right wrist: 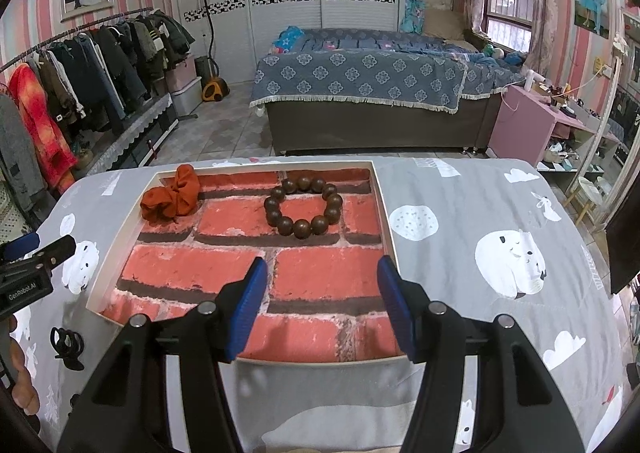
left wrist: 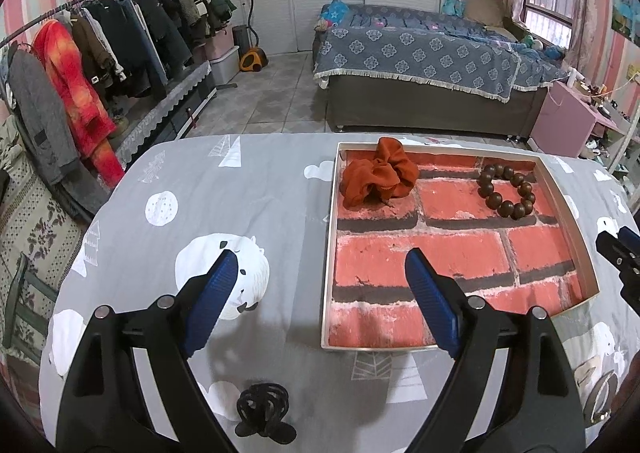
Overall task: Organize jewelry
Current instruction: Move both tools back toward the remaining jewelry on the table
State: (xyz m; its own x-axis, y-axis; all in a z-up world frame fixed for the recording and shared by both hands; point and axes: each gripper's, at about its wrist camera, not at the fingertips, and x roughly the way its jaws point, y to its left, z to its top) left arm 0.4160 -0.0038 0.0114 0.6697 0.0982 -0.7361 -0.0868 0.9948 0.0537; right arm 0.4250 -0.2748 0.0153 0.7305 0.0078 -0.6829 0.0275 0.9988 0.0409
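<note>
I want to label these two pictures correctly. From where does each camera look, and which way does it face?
Left wrist: on the left gripper, looking forward and down at the cloth beside the tray; its own open blue fingers show.
Right wrist: on the right gripper, facing the tray; its own open fingers show.
Shared: scrunchie, bead bracelet, black hair claw, bed.

The left gripper (left wrist: 320,269) pointed downward with its blue pads spread wide, apparently holding nothing. The right gripper (right wrist: 322,277) tilted likewise, jaws parted less widely and empty.
</note>
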